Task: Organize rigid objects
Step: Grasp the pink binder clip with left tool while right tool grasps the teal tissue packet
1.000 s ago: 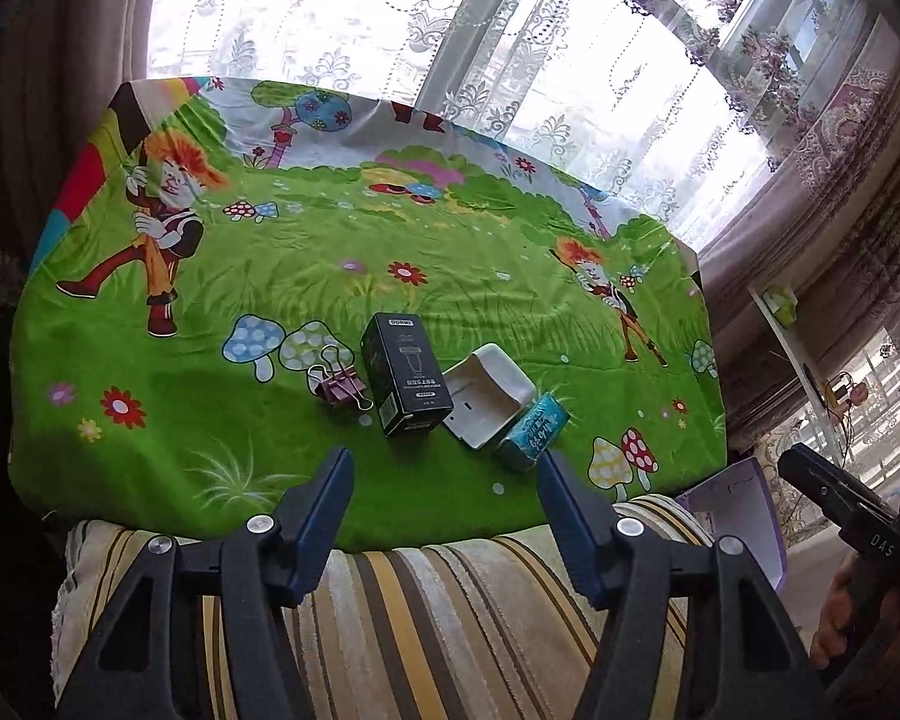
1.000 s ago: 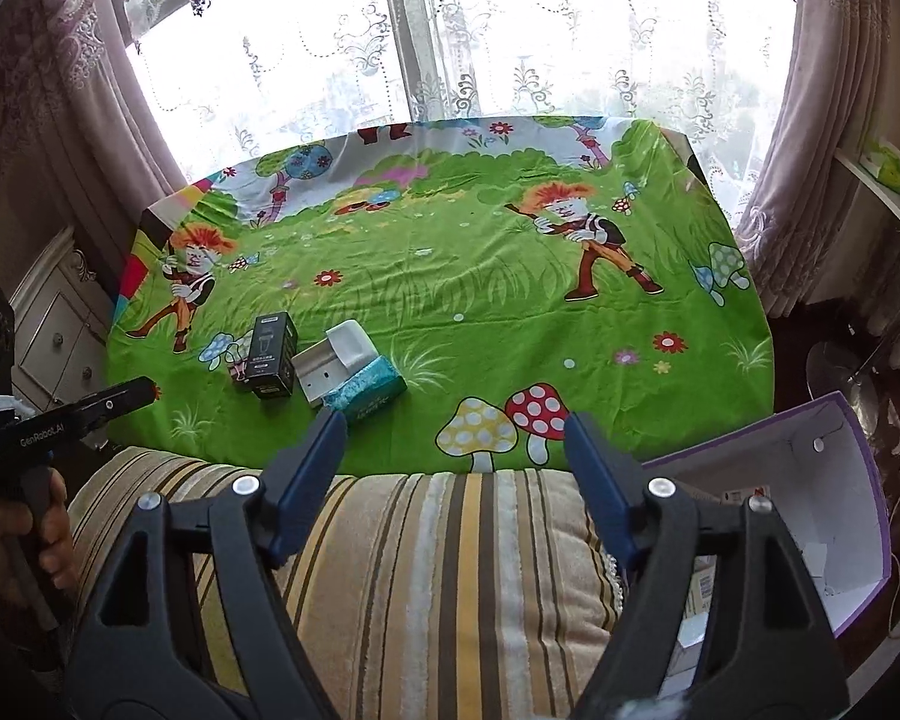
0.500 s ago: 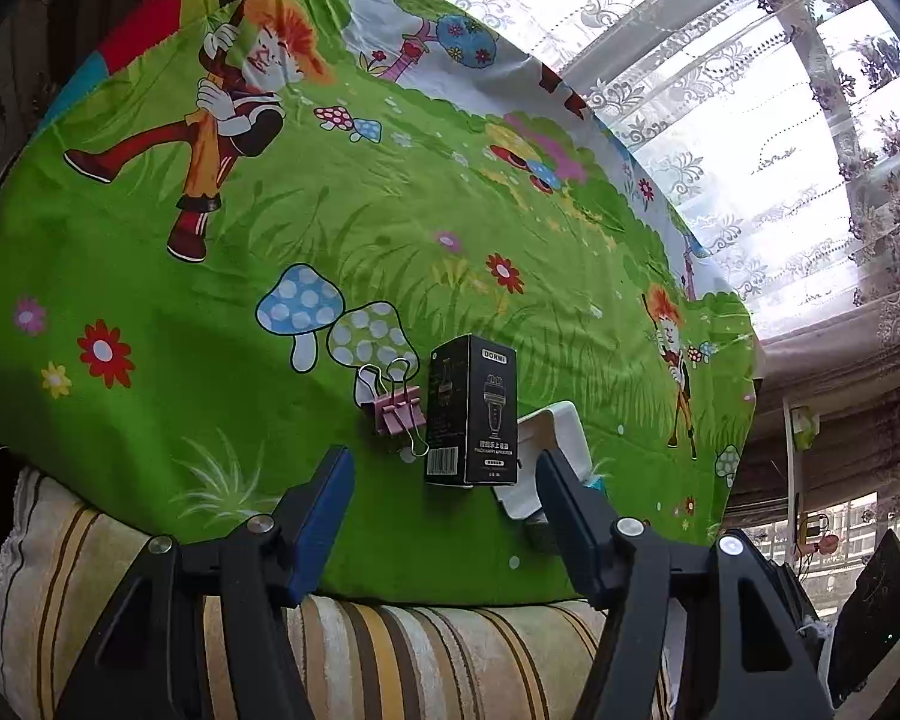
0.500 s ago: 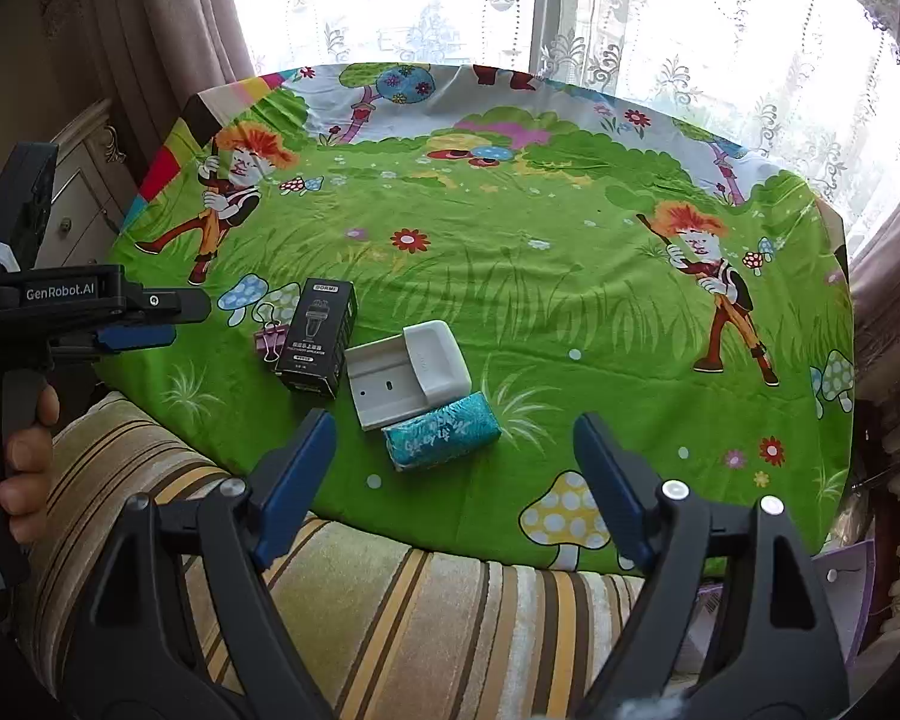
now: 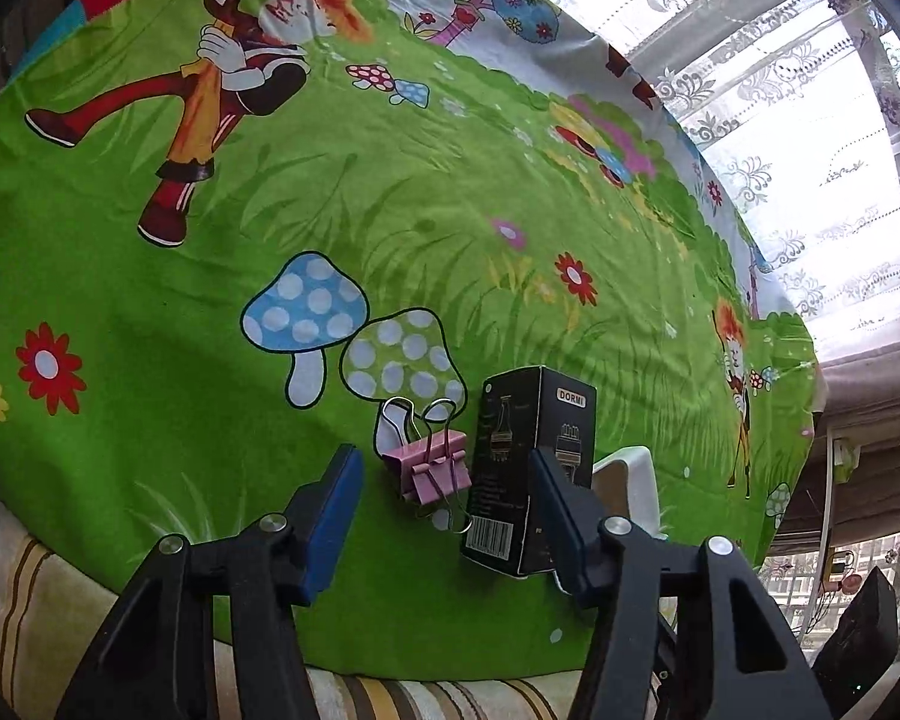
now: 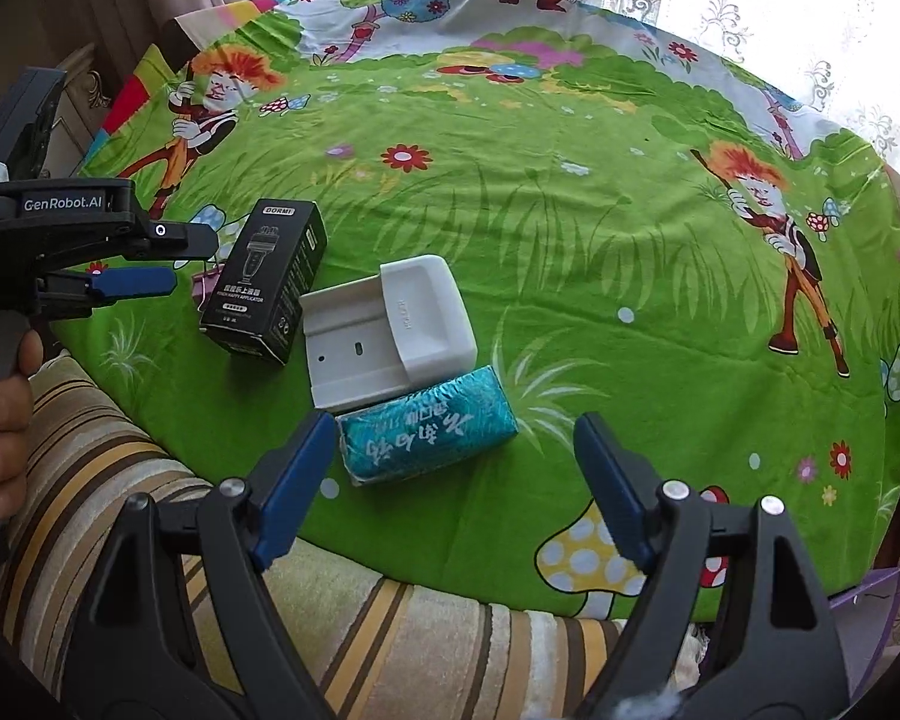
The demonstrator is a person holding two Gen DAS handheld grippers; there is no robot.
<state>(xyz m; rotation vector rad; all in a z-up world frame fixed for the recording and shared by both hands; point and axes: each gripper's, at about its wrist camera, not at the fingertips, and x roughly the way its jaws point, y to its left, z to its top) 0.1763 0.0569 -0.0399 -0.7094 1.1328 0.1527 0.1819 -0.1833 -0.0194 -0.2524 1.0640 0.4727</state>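
Task status: early stage; no item appears sorted yet. Four items lie grouped near the front edge of the tabletop [image 6: 570,210], which is covered with a green cartoon-print cloth. From left to right in the right wrist view: a pink binder clip [image 5: 429,468], a black box [image 6: 267,279], a white tray [image 6: 390,336] and a teal tissue pack [image 6: 426,432]. The clip lies just beside the box; the tray touches or nearly touches the tissue pack. The left tool [image 5: 444,516] is spread wide and holds nothing; the clip and the near end of the box lie ahead of its gap. The right tool [image 6: 456,480] is likewise spread and empty, positioned close to the tissue pack, with its left finger near the pack's corner. A purple-edged container [image 6: 870,594] is partly visible at the lower right, beyond the tabletop edge; whether it is the destination cannot be confirmed. Remaining work, as judged from the layout: grip each item in turn and place it in its assigned location.
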